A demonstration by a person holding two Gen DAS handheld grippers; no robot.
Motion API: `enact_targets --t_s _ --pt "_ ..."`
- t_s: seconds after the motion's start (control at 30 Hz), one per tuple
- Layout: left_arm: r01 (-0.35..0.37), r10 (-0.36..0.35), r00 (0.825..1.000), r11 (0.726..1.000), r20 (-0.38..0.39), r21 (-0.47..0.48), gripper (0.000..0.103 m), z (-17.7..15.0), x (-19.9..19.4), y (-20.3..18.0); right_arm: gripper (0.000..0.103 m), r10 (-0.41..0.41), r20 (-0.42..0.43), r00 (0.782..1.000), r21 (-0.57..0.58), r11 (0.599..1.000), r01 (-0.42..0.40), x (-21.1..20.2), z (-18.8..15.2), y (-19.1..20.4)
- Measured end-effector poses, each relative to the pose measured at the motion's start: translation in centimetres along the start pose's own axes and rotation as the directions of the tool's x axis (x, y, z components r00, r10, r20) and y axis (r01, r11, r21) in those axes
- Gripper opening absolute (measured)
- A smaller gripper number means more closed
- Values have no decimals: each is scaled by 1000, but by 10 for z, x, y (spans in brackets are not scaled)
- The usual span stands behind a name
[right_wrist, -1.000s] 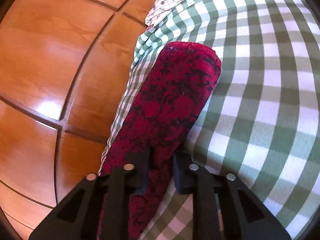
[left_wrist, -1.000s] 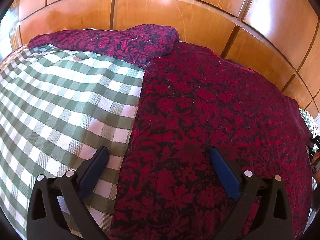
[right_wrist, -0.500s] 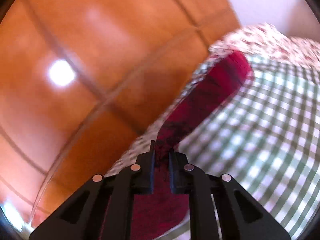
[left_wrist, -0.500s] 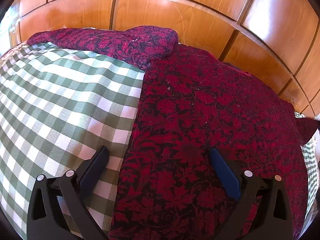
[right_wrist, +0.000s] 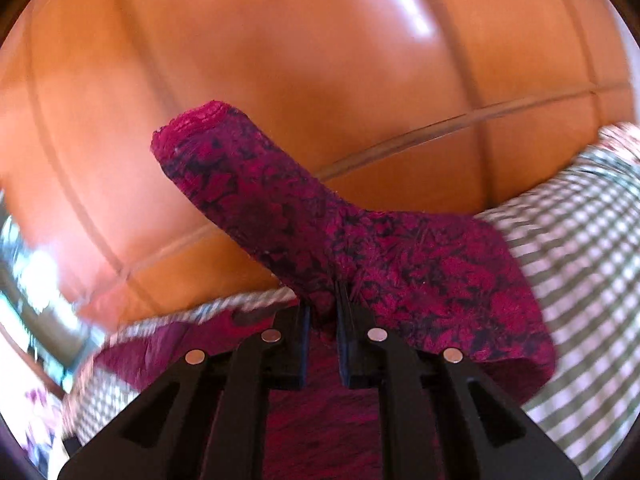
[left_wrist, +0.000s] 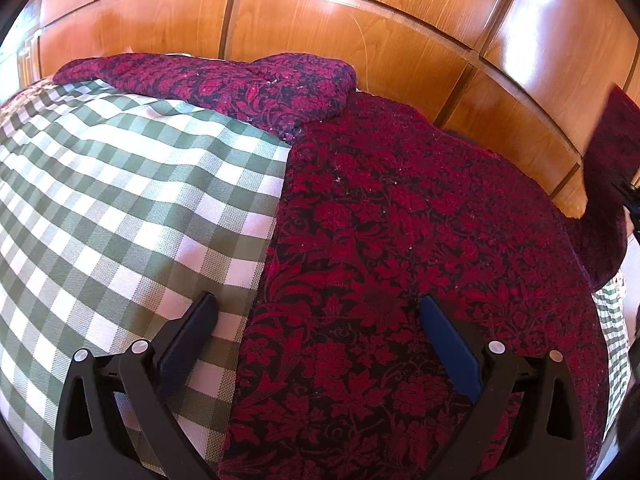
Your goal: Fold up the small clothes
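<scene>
A dark red floral garment (left_wrist: 400, 240) lies spread on a green-and-white checked cloth (left_wrist: 120, 200). One sleeve (left_wrist: 248, 84) is folded across its top left. My left gripper (left_wrist: 316, 320) is open and empty, low over the garment's left edge. My right gripper (right_wrist: 322, 312) is shut on the other sleeve (right_wrist: 260, 200) and holds it lifted in the air. That lifted sleeve also shows at the right edge of the left wrist view (left_wrist: 612, 168).
A glossy wooden panelled board (left_wrist: 360, 40) rises right behind the checked surface. It fills the background of the right wrist view (right_wrist: 280, 60). A floral fabric (right_wrist: 620, 140) lies at the far right edge.
My right gripper has closed on the sleeve and lifted it off the checked cloth, swinging it up and over. The left gripper has stayed open in place.
</scene>
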State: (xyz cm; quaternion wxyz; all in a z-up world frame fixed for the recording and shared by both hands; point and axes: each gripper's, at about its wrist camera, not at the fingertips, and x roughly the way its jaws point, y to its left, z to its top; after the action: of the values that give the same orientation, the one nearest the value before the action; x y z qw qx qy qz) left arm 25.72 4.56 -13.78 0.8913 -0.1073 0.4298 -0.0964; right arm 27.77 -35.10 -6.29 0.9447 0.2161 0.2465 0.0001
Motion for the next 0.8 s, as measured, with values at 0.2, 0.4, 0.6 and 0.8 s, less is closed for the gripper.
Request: enact_targets --t_s 0.2,0.4,0.6,0.8 --pt "12 -12 1000 1000 5 -8 99 0 -2 2 30 -73 -236 969 -264 965 8 61 -69 51" --pt "13 -13 1000 1000 5 -8 99 -1 -4 3 57 -68 -253 965 -270 963 -3 47 -84 41" --pt "65 -65 998 997 6 -41 99 0 -8 10 82 -226 49 973 -241 943 231 -16 -88 21" --pt "201 -202 979 974 -2 -105 99 23 -37 -1 94 -526 60 848 53 850 523 -37 -76 -42"
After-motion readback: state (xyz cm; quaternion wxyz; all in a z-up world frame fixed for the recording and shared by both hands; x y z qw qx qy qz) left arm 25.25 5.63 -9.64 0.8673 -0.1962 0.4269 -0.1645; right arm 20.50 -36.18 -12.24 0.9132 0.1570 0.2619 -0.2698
